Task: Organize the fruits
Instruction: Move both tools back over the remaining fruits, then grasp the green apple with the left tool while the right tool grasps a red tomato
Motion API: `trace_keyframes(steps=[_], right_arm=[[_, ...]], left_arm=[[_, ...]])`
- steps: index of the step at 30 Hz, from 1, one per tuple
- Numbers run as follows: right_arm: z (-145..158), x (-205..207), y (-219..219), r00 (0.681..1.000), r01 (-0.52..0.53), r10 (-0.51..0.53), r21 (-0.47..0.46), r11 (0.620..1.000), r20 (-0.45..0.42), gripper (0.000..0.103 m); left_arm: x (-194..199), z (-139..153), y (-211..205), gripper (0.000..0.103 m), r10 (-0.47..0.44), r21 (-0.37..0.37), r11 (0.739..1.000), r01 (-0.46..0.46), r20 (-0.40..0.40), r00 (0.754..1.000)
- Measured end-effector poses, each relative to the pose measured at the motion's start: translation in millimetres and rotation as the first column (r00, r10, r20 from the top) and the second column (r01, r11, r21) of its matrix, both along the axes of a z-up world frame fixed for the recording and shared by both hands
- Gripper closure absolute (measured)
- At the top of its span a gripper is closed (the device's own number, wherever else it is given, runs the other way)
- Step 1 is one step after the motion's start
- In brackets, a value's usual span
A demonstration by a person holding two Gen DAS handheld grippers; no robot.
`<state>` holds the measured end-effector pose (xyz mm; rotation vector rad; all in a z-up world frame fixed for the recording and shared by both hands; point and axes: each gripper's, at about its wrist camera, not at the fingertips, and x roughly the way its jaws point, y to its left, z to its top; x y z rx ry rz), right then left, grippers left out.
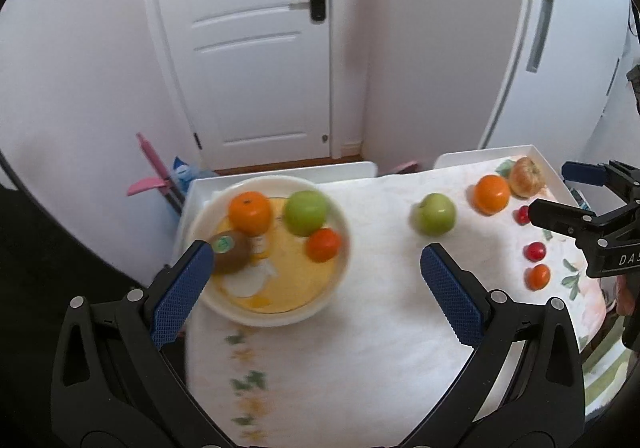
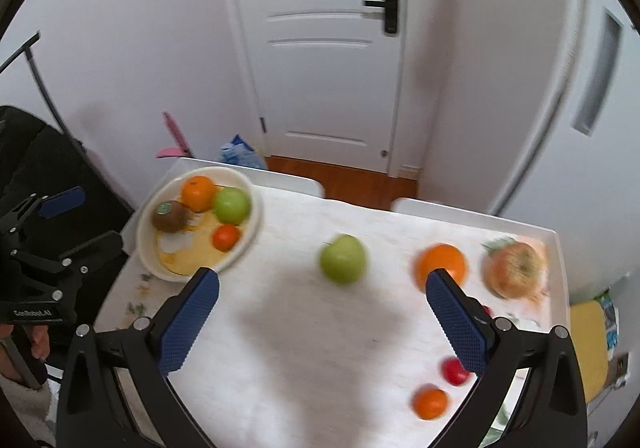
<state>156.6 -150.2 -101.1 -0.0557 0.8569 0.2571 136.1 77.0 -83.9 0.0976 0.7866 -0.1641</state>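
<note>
Left gripper (image 1: 316,280) and right gripper (image 2: 322,322): jaws apart, empty | bowl (image 1: 340,220) at desk's left edge: four fruits in | green apple (image 1: 435,214) mid-desk, others toward right edge: left

left gripper (image 1: 316,280): jaws wide apart, holding nothing, tilted downward
right gripper (image 2: 322,312): jaws wide apart, holding nothing, tilted downward
hand (image 2: 38,340): grips left handle

1. Left claw (image 1: 316,280): black plastic frame, silver screws at the joints, fingers (image 1: 182,290) faced with blue dimpled pads.
2. Right claw (image 2: 322,318): same black frame, silver screws, blue pads.
3. White lettering marks each black body.
</note>
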Motion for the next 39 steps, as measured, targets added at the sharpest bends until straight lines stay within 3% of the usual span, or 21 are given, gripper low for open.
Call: trace_keyframes(steps=[7,15,26,30,37,39], right_arm=[[-13,2,-64,0.998,0.059,-0.059,-0.024,0.998,-0.029,0.0],[-51,14,-114,0.991,0.08,-0.083,-0.036,0.996,-0.108,0.0],[-103,31,-144,0.973,0.145,-0.146,-0.019,0.989,-0.181,0.0],[-113,37,-148,0.965,0.177,-0.179,-0.03,0.984,-0.194,0.001],[-125,43,-149,0.955,0.202,-0.199,-0.012,0.979,-0.22,0.012],[-128,45,-149,0.953,0.205,-0.202,-0.01,0.979,-0.227,0.017]], left_arm=[[11,-17,-65,0.0,-0.006,-0.003,1.0,0.006,-0.028,1.0],[38,-56,-118,0.0,-0.041,0.003,0.999,0.041,-0.069,0.997],[78,-106,-151,0.0,-0.102,0.048,0.993,0.108,-0.118,0.988],[89,-120,-160,0.004,-0.141,0.077,0.985,0.152,-0.139,0.98],[99,-135,-170,0.009,-0.179,0.099,0.975,0.197,-0.166,0.97],[101,-138,-172,0.019,-0.182,0.102,0.974,0.202,-0.178,0.967]])
